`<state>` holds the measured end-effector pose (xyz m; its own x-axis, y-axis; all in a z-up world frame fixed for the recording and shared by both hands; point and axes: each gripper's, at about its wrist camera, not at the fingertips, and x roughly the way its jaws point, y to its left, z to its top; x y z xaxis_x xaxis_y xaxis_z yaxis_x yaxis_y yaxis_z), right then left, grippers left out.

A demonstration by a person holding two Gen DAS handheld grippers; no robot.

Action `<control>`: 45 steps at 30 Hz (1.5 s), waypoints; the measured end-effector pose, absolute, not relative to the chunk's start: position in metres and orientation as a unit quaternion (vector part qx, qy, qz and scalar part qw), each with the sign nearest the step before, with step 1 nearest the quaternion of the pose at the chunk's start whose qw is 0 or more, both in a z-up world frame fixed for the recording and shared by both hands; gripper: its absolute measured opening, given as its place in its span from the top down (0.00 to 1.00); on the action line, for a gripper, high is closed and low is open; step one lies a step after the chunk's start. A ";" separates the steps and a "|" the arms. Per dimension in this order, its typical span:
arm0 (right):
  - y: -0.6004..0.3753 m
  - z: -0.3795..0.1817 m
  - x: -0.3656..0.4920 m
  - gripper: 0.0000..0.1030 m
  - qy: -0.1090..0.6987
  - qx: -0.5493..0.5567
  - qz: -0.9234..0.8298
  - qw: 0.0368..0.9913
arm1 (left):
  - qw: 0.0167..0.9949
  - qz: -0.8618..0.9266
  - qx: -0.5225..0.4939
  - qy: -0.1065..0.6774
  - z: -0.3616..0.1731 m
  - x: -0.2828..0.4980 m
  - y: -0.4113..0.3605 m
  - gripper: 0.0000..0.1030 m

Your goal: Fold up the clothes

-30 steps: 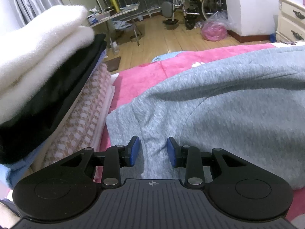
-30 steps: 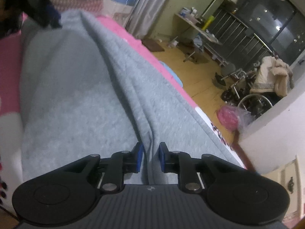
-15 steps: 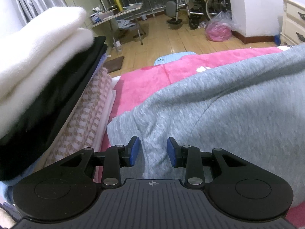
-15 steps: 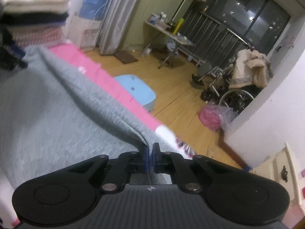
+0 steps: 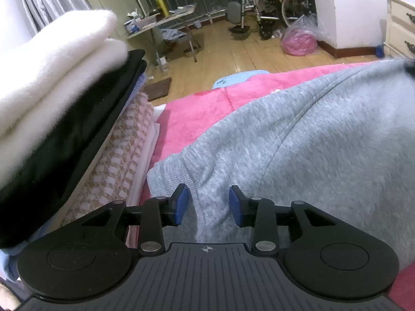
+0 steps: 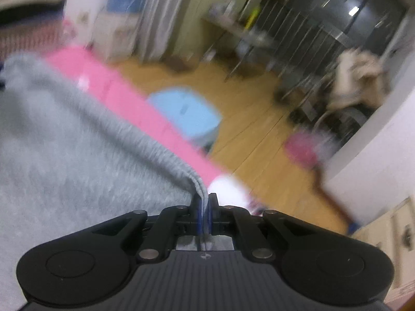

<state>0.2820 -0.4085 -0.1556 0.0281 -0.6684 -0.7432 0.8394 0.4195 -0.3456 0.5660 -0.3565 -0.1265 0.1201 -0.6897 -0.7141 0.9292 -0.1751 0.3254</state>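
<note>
A grey sweatshirt [image 5: 298, 140] lies spread on a pink bedcover [image 5: 197, 108]. My left gripper [image 5: 208, 203] is open, its blue pads on either side of a fold of the grey cloth near the ribbed cuff [image 5: 168, 173]. My right gripper [image 6: 204, 211] is shut on a doubled edge of the grey sweatshirt [image 6: 77, 155] and holds that edge lifted; this view is blurred by motion.
A stack of folded clothes [image 5: 52, 98], white on black on checked fabric, stands close on the left. Beyond the bed edge are a wooden floor [image 5: 233, 57], a light blue stool [image 6: 184, 114], a pink bag [image 5: 298, 42], a wheelchair and a white dresser [image 5: 399, 26].
My right gripper closed on the sweatshirt's edge and pulled it up and back, drawing the cloth taut. My left gripper stayed open over the cuff end, which shifted slightly.
</note>
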 end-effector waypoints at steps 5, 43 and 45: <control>-0.396 -0.140 0.286 0.63 0.481 0.065 -0.514 0.707 | 0.629 -0.650 0.405 0.135 -0.123 0.567 -0.353 0.65; -0.447 -0.162 0.449 0.98 0.376 0.026 -0.284 0.882 | 0.653 -0.630 0.419 0.036 -0.132 0.551 -0.368 0.63; -0.450 -0.152 0.440 0.97 0.363 0.061 -0.293 0.882 | 0.651 -0.631 0.420 0.032 -0.133 0.550 -0.369 0.63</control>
